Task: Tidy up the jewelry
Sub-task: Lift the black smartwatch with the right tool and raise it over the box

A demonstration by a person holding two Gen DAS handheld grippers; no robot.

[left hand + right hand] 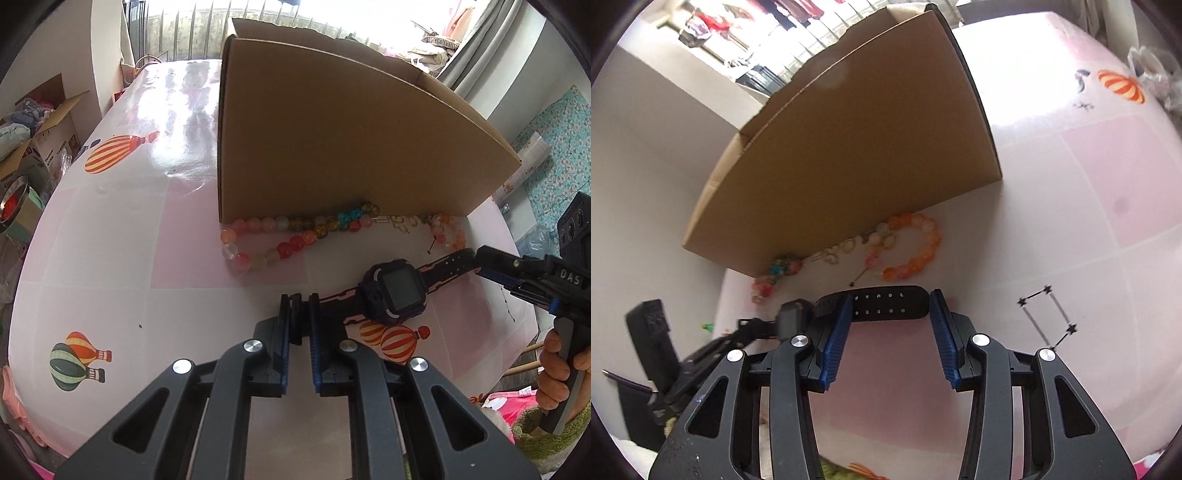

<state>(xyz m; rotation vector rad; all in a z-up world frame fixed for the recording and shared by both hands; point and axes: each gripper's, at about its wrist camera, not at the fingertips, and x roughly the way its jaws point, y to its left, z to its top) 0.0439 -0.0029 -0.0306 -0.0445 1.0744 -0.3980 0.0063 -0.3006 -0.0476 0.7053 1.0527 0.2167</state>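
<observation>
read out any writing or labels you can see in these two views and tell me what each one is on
"DAS": raised letters on the body of the right tongs, seen from the left wrist view.
Print on the cardboard carton at the far left: too small and blurred to read.
Watch screen: dark, no text.
Brown cardboard box: no print on the sides shown.
</observation>
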